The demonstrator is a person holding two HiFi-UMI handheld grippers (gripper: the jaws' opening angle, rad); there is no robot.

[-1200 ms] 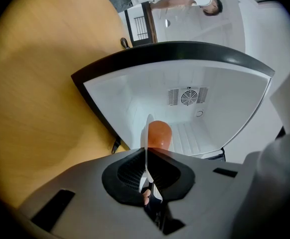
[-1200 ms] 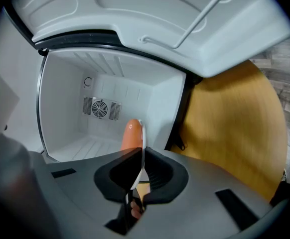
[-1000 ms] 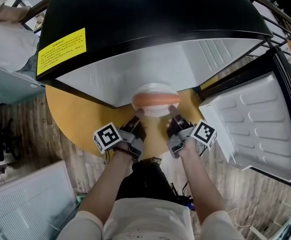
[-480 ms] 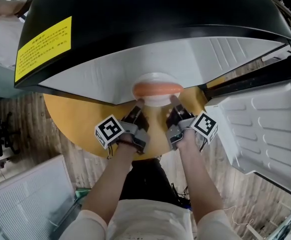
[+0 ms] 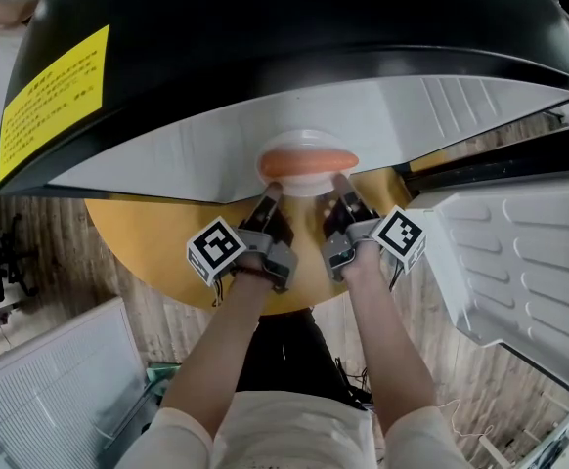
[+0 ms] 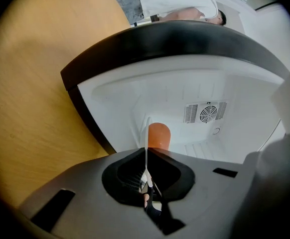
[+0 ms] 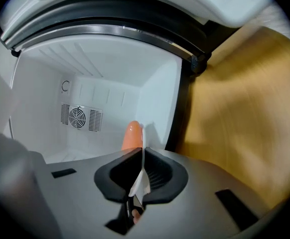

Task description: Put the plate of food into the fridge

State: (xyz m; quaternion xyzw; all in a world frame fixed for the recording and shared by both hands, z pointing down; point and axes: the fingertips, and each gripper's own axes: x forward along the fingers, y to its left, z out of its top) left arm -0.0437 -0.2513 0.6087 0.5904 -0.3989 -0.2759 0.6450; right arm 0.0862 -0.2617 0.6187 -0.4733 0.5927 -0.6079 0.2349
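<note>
Status: task partway, by my read. Fridge (image 5: 265, 47) door (image 5: 519, 262) open. Plate (image 5: 307, 188) w/ sausage (image 5: 309, 165) is held at fridge mouth, far rim under fridge top edge, not yet set down inside. Remaining: push in, lower, release, shut door.

Pose: 2 forearms reach fwd side by side toward fridge. L gripper (image 5: 270, 195) is clamped thin on the plate's near-left rim, R gripper (image 5: 340, 186) likewise on near-right rim. Plate approx. level.
</note>
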